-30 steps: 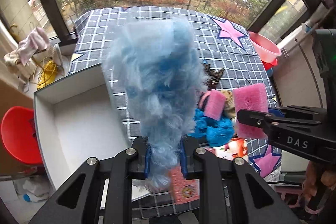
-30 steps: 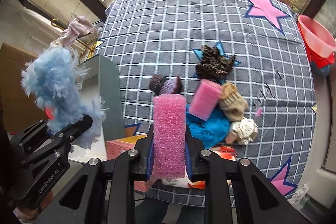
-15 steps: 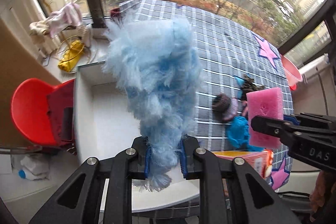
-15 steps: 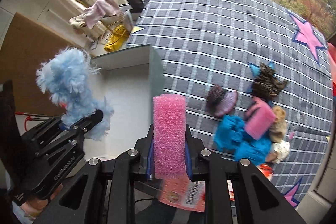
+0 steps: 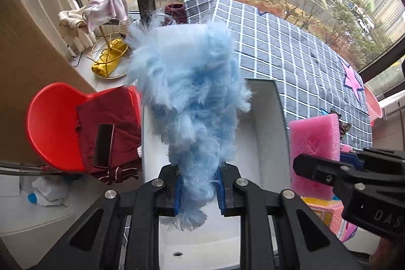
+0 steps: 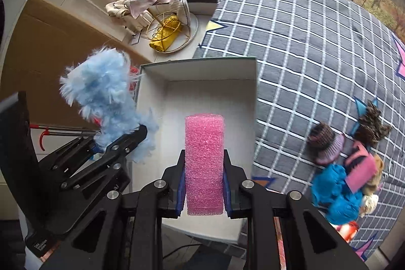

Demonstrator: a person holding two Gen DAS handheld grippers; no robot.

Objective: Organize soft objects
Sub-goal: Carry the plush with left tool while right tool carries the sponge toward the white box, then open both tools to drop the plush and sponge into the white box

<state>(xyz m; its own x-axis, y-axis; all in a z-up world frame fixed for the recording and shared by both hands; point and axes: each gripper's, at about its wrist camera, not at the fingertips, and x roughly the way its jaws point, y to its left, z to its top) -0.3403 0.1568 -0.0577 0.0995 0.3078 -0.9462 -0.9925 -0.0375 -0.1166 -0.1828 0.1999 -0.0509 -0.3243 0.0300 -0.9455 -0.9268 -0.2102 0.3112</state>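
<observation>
Two grippers above the white box (image 6: 249,103): left gripper (image 5: 198,190) clamped on blue fluff (image 5: 187,92), right gripper (image 6: 203,190) clamped on pink sponge (image 6: 203,163). Lower each inside the walls before releasing.

A pale blue fluffy toy (image 5: 188,95) with darker blue patches fills the middle of the left wrist view; at 3 o'clock stands a bright pink sponge (image 5: 315,143). The box (image 6: 249,98) is white inside. The desk (image 6: 316,47) wears a dark grey cloth gridded in white, with pink, blue-edged stars. At 9 o'clock sits a red chair (image 5: 50,125) holding maroon cloth (image 5: 126,133). Both grippers are black with blue pads (image 6: 180,190).
</observation>
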